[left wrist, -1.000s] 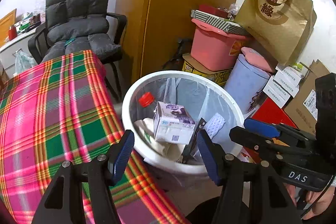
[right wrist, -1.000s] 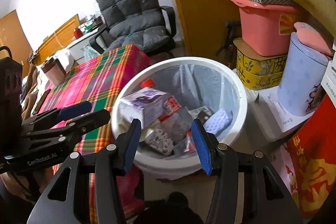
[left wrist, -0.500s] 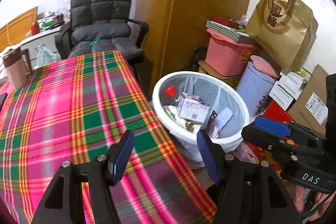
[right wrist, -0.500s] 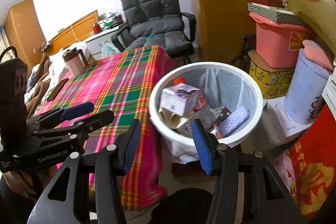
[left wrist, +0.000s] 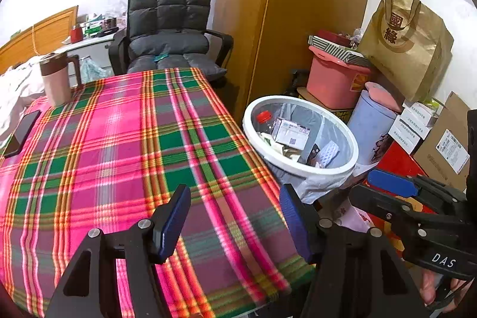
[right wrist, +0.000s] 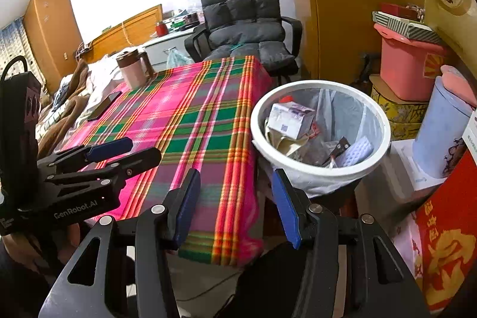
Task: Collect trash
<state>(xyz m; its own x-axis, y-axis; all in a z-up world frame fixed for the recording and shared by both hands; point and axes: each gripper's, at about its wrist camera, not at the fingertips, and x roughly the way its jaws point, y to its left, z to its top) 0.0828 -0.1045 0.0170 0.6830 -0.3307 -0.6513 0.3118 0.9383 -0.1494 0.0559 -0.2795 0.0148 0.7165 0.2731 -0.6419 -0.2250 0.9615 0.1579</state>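
A white trash bin [left wrist: 351, 152] [right wrist: 384, 148] with a clear liner stands on the floor by the right edge of the table. It holds a white carton [left wrist: 290, 131] [right wrist: 290, 118], a red-capped bottle [left wrist: 263, 117] and other scraps. My left gripper [left wrist: 235, 216] is open and empty above the near part of the plaid tablecloth [left wrist: 119, 145]; it also shows in the right wrist view [right wrist: 119, 151]. My right gripper [right wrist: 235, 198] is open and empty, low by the table's near corner; it also shows in the left wrist view [left wrist: 384, 189].
A brown-lidded jug [left wrist: 56, 79] [right wrist: 132, 69] and a dark phone [left wrist: 22, 131] [right wrist: 104, 105] sit on the table's far left. A grey padded chair [left wrist: 170, 32] stands behind. A pink tub [left wrist: 337, 76], blue container [left wrist: 369, 127], boxes and a paper bag [left wrist: 408, 43] crowd the right.
Both grippers have pulled back and up from over the bin. The bin now looks smaller and farther right, and much more of the table shows.
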